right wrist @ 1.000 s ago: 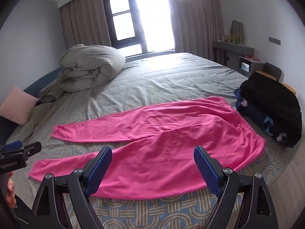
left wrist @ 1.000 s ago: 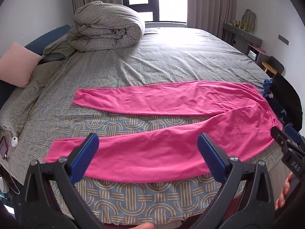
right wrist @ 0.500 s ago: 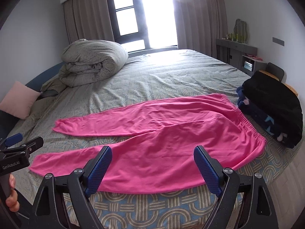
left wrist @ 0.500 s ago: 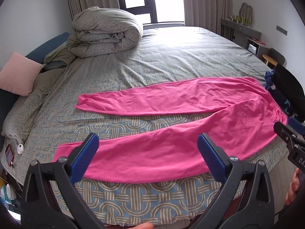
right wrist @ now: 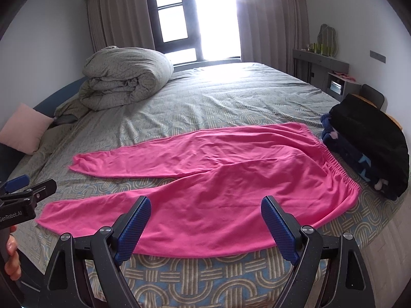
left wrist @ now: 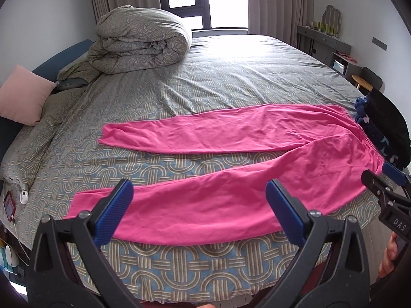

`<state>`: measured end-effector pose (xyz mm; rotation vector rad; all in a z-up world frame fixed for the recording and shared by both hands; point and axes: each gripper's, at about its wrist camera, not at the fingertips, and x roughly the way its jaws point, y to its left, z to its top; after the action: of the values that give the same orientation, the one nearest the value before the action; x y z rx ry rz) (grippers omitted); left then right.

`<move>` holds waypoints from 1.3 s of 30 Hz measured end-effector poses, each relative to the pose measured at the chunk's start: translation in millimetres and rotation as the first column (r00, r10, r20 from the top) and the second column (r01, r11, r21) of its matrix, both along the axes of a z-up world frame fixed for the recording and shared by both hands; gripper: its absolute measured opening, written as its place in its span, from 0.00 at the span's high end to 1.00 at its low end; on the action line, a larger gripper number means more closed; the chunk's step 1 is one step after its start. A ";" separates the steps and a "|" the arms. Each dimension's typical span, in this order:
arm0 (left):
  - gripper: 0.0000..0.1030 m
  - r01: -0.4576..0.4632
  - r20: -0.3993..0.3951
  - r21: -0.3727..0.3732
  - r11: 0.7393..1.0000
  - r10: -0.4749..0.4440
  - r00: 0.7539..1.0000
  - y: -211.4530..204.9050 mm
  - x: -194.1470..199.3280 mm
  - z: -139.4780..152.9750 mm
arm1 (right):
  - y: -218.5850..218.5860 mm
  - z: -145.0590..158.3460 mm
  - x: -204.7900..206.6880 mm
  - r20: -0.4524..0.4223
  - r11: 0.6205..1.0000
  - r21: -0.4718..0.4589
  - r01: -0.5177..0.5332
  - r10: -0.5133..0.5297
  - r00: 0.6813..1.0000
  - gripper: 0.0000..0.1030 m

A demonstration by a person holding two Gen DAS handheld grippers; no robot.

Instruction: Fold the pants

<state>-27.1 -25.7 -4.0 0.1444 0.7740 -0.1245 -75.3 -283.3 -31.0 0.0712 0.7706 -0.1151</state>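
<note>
Pink pants (left wrist: 231,179) lie flat on the bed near its front edge, legs spread apart toward the left and waistband (left wrist: 364,141) at the right. They also show in the right wrist view (right wrist: 218,179). My left gripper (left wrist: 199,210) is open and empty, held in the air in front of the near leg. My right gripper (right wrist: 205,227) is open and empty, held in front of the near leg toward the waist. Each gripper shows at the edge of the other's view: the right one (left wrist: 385,184) and the left one (right wrist: 25,187).
The bed (left wrist: 231,77) has a grey patterned cover. A rolled duvet (left wrist: 141,38) sits at the back left, a pink pillow (left wrist: 23,95) at the left edge. A pile of dark clothes (right wrist: 367,143) lies right of the waistband. A chair and shelf stand by the right wall.
Both grippers have pulled back and tilted up a little, so the pants sit lower and farther in both views. Both stay open. The pants have not moved.
</note>
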 end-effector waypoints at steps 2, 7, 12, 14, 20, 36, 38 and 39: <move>0.01 -0.002 0.004 -0.007 1.000 0.002 1.000 0.5 -0.4 0.3 | -0.3 -1.7 0.6 -0.004 1.000 -0.001 -0.003 0.003 1.000 0.13; 0.01 -0.011 0.023 -0.004 1.000 0.011 1.000 0.4 -1.1 1.3 | 0.6 -2.8 1.8 -0.007 1.000 0.000 -0.007 0.007 1.000 0.13; 0.01 -0.004 0.013 0.017 1.000 0.004 1.000 -4.4 -1.8 -2.0 | 0.7 -4.3 1.0 -0.012 1.000 0.000 -0.005 0.005 1.000 0.13; 0.01 0.000 0.012 0.017 1.000 0.000 1.000 -4.7 -3.0 -3.1 | 0.4 -5.4 0.9 -0.015 1.000 0.006 -0.003 0.004 1.000 0.13; 0.01 0.016 0.012 0.010 1.000 -0.016 1.000 -5.3 -5.5 -4.2 | -0.8 -5.6 0.1 -0.019 1.000 0.008 -0.004 0.004 1.000 0.13; 0.01 0.055 -0.032 0.014 0.998 -0.054 0.998 -10.8 -5.2 -11.4 | 0.1 -7.5 -0.7 -0.023 1.000 0.013 -0.002 0.003 1.000 0.13; 0.01 0.051 -0.036 0.010 0.999 -0.051 0.998 -9.6 -4.4 -12.6 | -0.2 -8.1 -0.2 -0.027 1.000 0.011 -0.001 0.001 1.000 0.13; 0.01 0.051 -0.039 0.006 0.999 -0.051 0.998 -9.2 -4.1 -13.3 | -0.4 -8.2 1.0 -0.029 1.000 0.010 0.001 -0.001 1.000 0.13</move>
<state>-31.3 -34.9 -17.3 0.1693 0.8100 -0.1734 -74.3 -283.7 -39.1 0.0797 0.8000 -0.1135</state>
